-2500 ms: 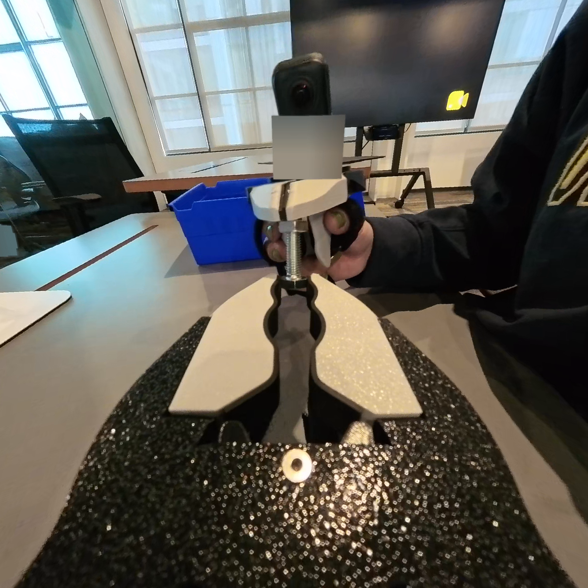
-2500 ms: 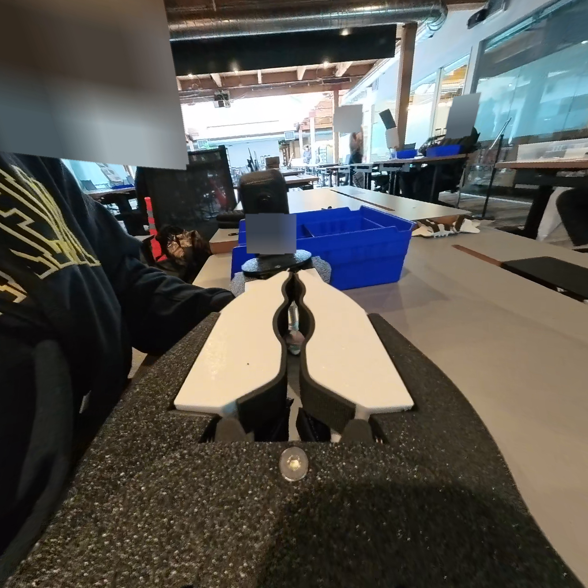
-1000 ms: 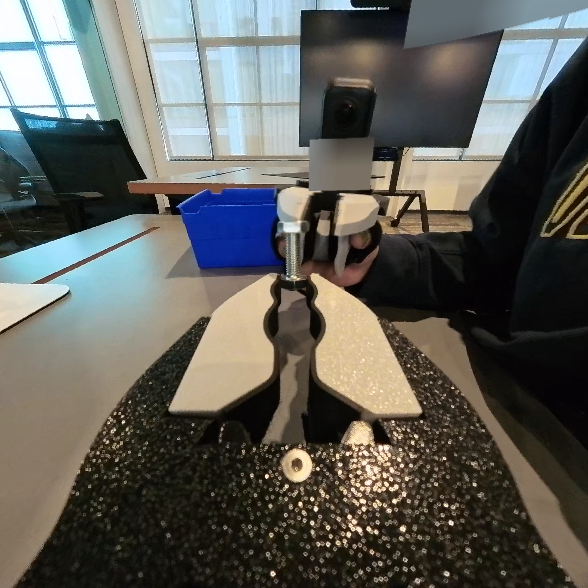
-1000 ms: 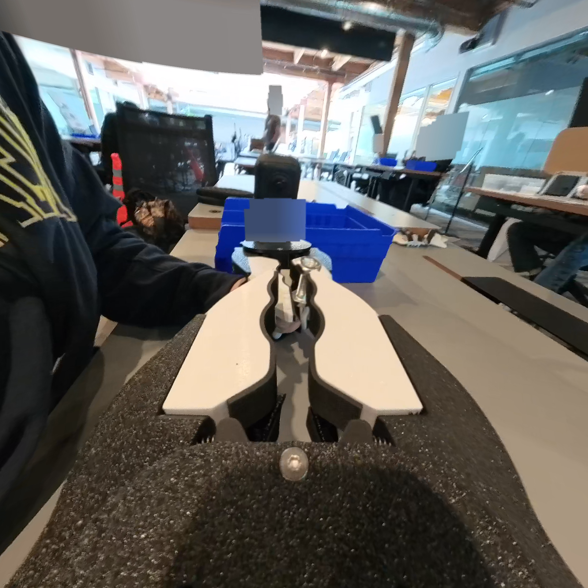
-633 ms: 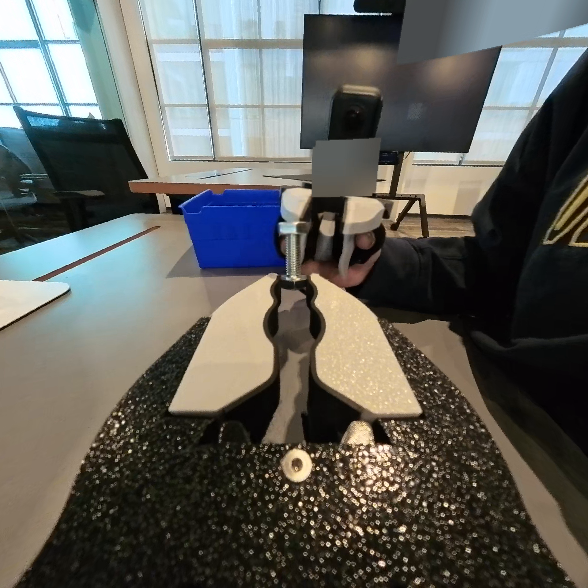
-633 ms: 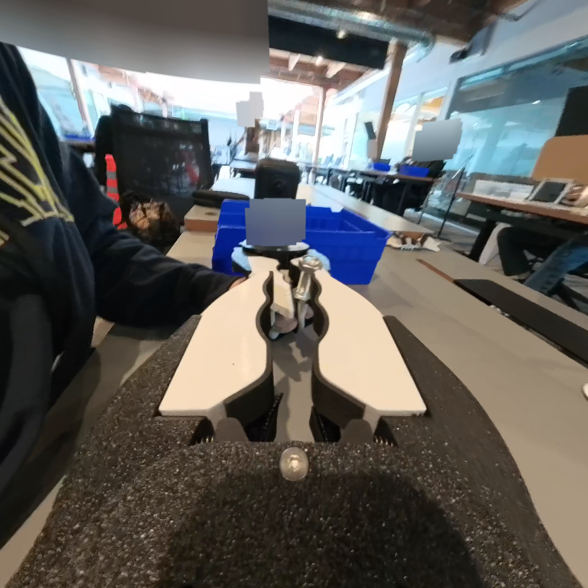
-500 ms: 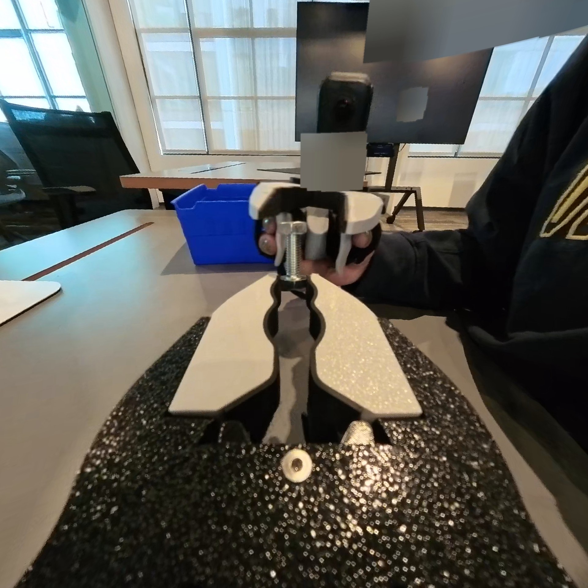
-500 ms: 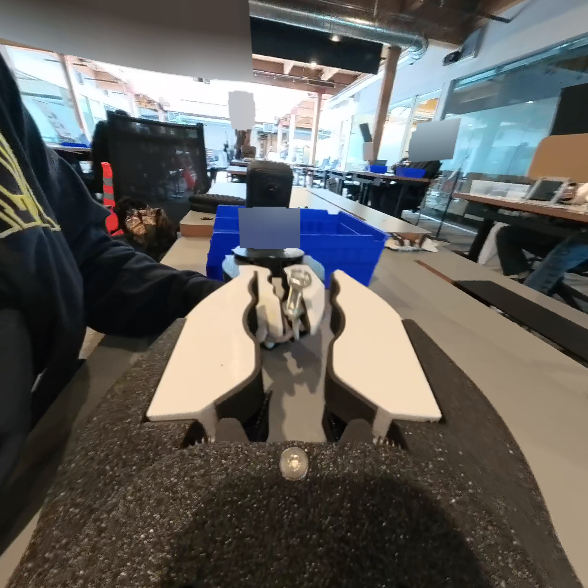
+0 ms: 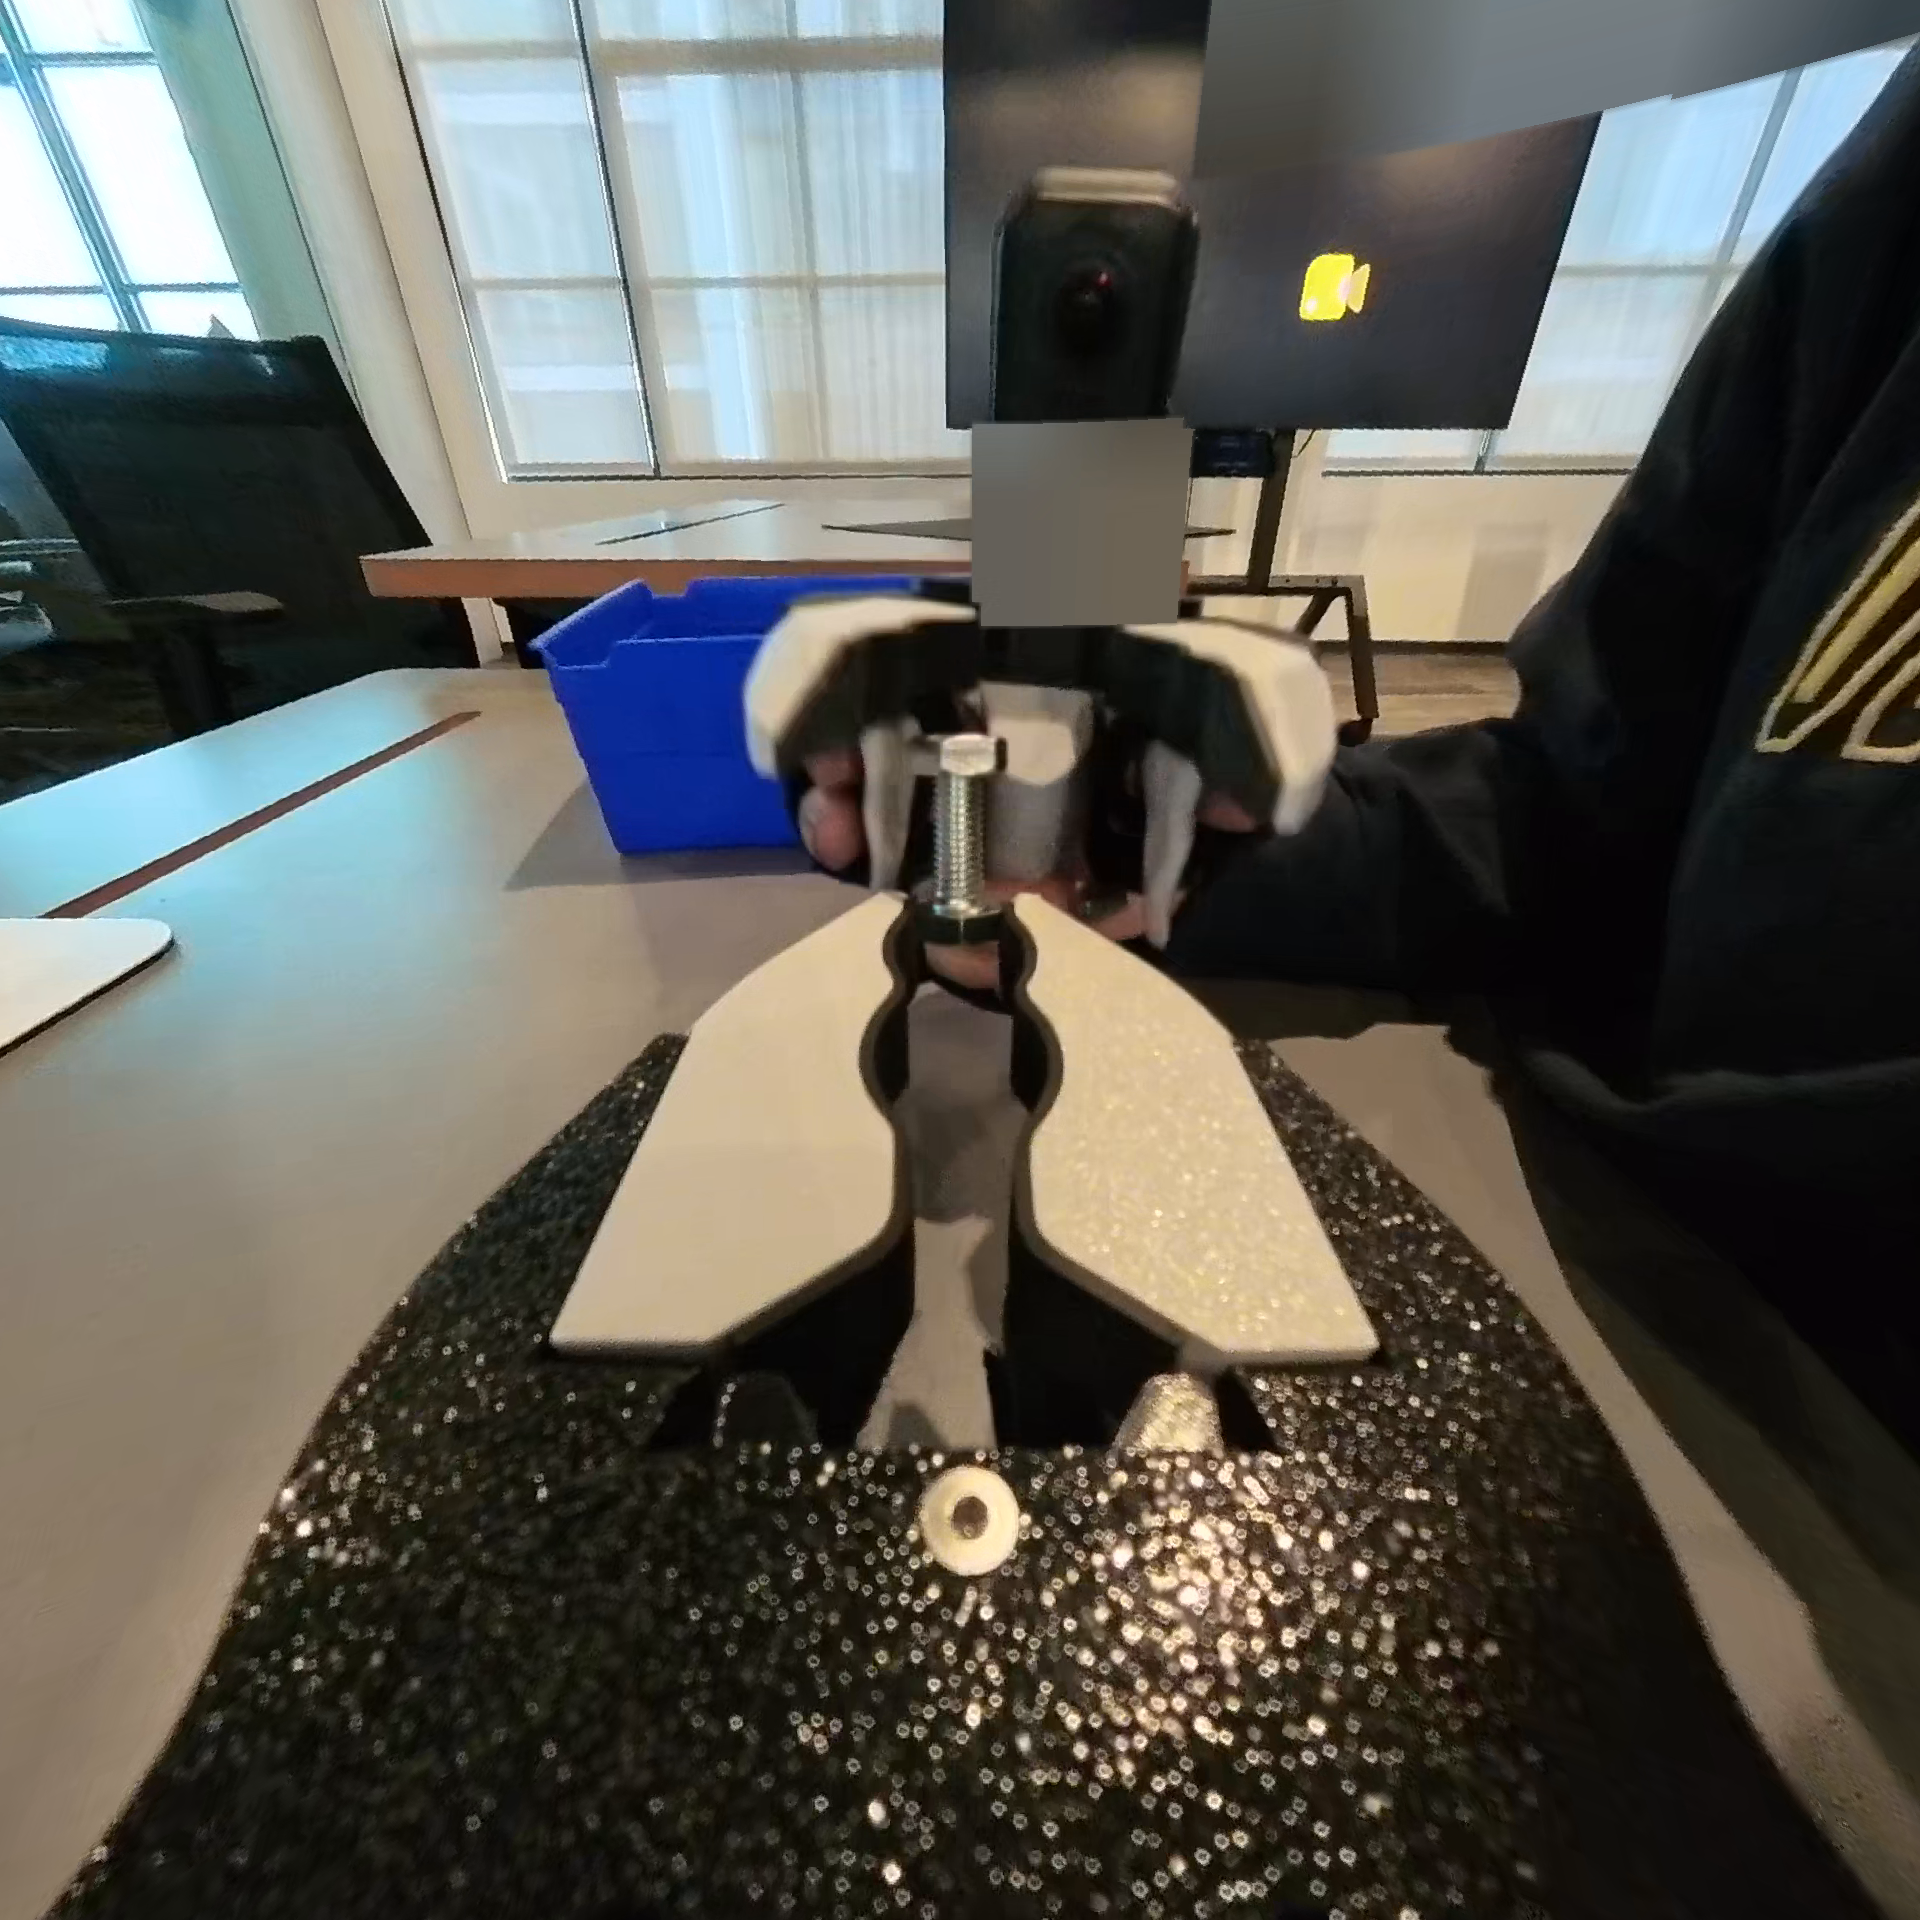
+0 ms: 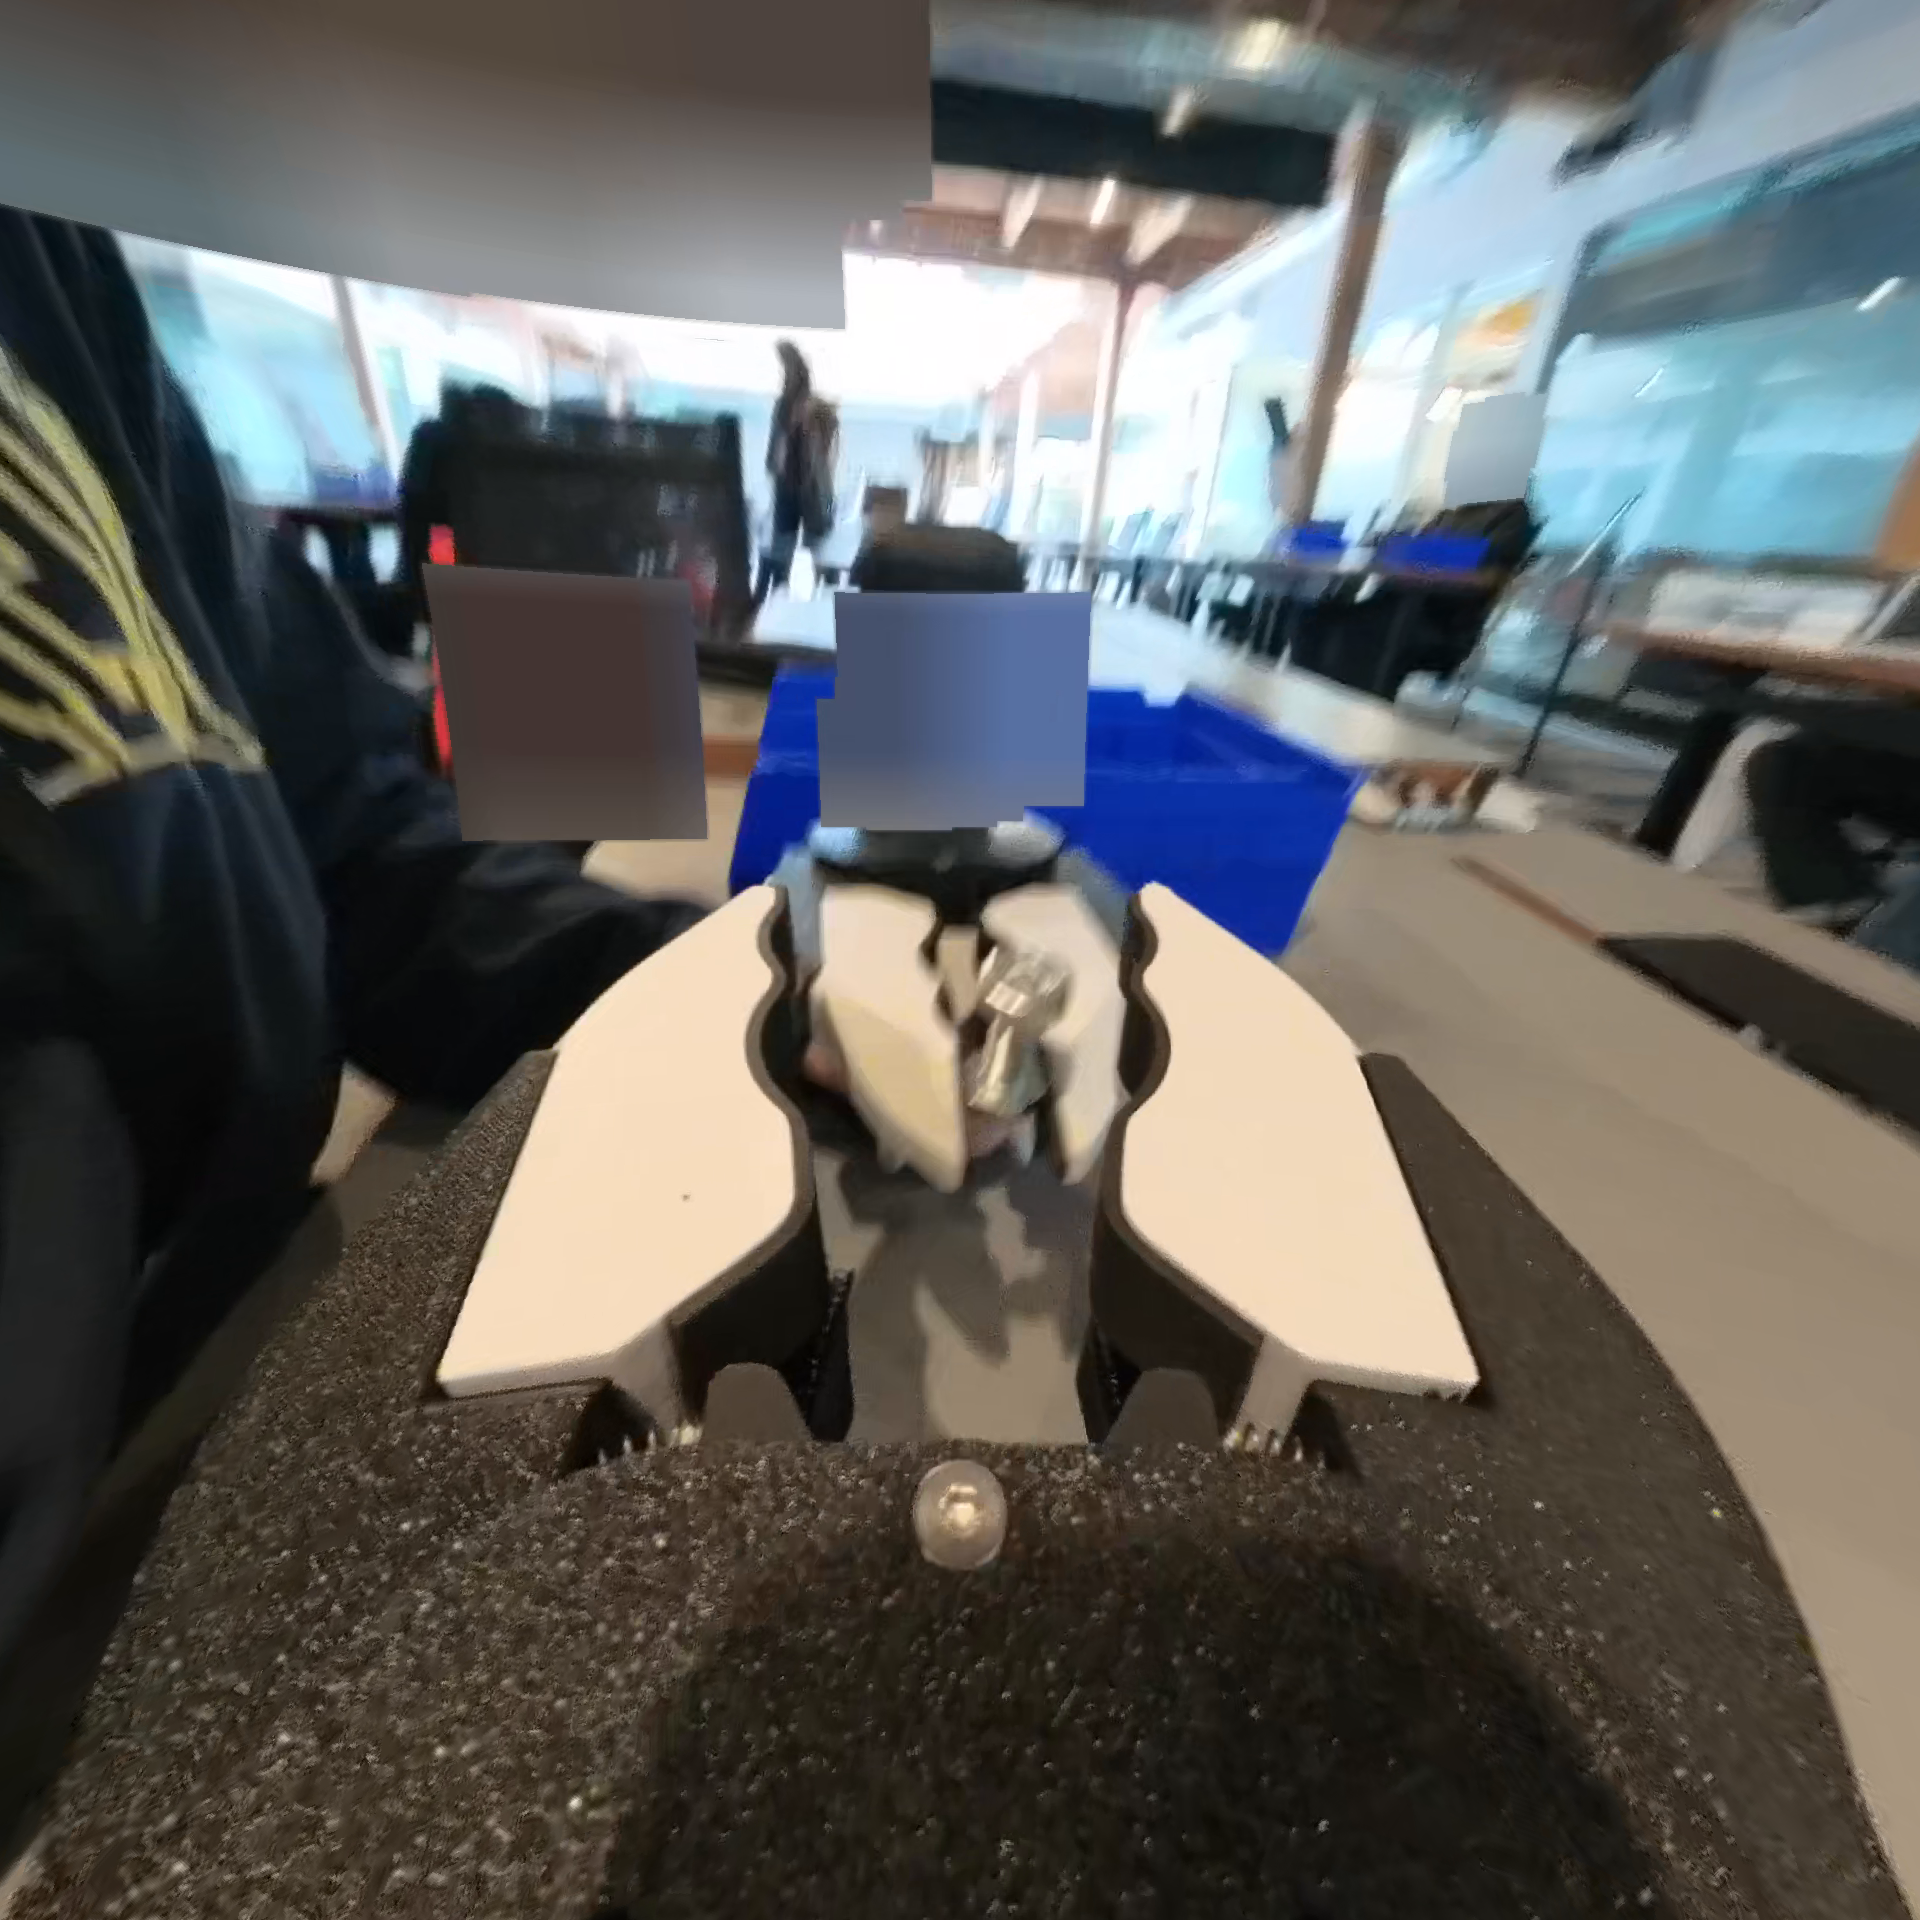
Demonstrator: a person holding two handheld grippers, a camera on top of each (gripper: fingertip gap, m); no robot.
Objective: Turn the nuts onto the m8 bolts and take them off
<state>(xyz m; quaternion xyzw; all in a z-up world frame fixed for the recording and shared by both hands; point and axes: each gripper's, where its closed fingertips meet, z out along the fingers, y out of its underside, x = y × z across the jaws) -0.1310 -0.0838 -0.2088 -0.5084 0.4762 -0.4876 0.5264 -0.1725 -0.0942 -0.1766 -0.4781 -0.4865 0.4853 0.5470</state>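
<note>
A blue bin sits on the grey table, well behind it a black chair. A dark screen stands before the windows (a white mat lies at the table's left edge).

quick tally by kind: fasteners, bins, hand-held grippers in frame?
bolt: 1
nut: 1
blue bin: 1
hand-held grippers: 2, left shut on the nut, right open
Total: 5

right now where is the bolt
In the left wrist view the bolt stands upright at centre, its nut pinched in the left gripper's fingers, with the blue bin behind it to the left.
</note>
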